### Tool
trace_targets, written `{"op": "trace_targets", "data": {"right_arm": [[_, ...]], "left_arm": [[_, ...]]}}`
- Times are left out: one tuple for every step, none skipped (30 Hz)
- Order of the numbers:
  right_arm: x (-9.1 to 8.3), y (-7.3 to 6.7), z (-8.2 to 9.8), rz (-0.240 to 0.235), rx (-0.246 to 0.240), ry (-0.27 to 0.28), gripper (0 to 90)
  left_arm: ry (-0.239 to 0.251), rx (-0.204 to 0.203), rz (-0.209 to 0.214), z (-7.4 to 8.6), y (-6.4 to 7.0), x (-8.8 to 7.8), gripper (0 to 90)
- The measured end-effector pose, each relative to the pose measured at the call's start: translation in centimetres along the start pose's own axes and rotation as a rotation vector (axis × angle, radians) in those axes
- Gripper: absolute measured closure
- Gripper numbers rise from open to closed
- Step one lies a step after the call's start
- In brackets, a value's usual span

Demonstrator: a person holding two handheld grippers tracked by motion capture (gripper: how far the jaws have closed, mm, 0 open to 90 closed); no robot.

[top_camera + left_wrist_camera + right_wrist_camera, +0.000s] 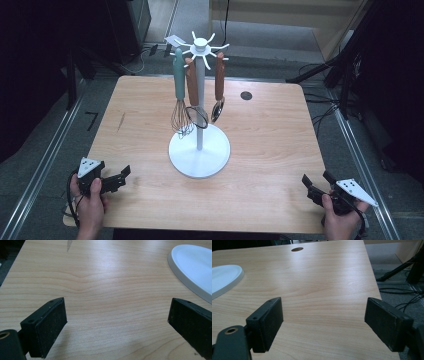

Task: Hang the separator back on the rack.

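Note:
A white utensil stand [200, 90] with a round base [199, 162] rises mid-table. From its hooks hang a teal-handled whisk [179, 95], a brown-handled utensil [192, 87] and a brown-handled spoon [219, 87]. My left gripper [124, 179] rests at the front left corner, held by a hand, open with nothing between its pads [51, 327]. My right gripper [316, 182] sits at the front right corner, open and empty; bare wood lies between its pads [270, 320]. The stand's base [192, 267] edges into the left gripper view, and the base [224, 277] also appears at far left in the right gripper view.
The wooden table [270, 135] has a round cable hole [246, 95] near its far right edge and a dark mark [120, 121] at the left. Tripod legs and cables [340, 75] stand on the floor to the right.

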State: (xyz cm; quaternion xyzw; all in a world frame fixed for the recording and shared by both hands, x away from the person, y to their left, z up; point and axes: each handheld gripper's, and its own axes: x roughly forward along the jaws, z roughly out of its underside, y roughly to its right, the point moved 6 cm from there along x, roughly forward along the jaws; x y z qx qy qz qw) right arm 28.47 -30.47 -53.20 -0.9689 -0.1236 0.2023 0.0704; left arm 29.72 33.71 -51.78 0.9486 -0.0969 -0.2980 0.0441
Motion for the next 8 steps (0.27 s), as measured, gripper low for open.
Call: {"op": "trace_targets", "data": {"right_arm": [[0.02, 0.0, 0.01, 0.004, 0.001, -0.003, 15.7], [0.05, -0.02, 0.02, 0.005, -0.002, -0.007, 15.4], [0.07, -0.05, 0.03, 0.006, -0.006, -0.01, 15.2], [0.11, -0.09, 0.04, 0.012, -0.004, -0.014, 15.2], [0.14, -0.11, 0.06, 0.015, -0.007, -0.018, 15.3], [0.16, -0.12, 0.07, 0.016, -0.011, -0.02, 15.3], [0.2, -0.14, 0.07, 0.014, -0.012, -0.022, 15.3], [0.25, -0.17, 0.07, 0.009, -0.015, -0.024, 15.2]], "left_arm": [[0.0, 0.0, -0.001, 0.0, 0.01, 0.02, 2.4], [-0.002, 0.002, -0.002, 0.01, 0.0, 0.01, 2.3], [-0.001, 0.0, -0.002, 0.0, 0.01, 0.03, 2.1], [-0.001, 0.0, -0.003, 0.0, 0.0, 0.03, 1.4], [-0.001, 0.0, -0.004, 0.0, -0.01, 0.04, 1.3], [-0.004, -0.001, -0.004, 0.01, -0.01, 0.08, 1.3], [-0.014, -0.002, -0.003, 0.03, 0.0, 0.13, 1.3], [-0.022, 0.0, -0.002, 0.05, 0.0, 0.18, 0.0]]}}
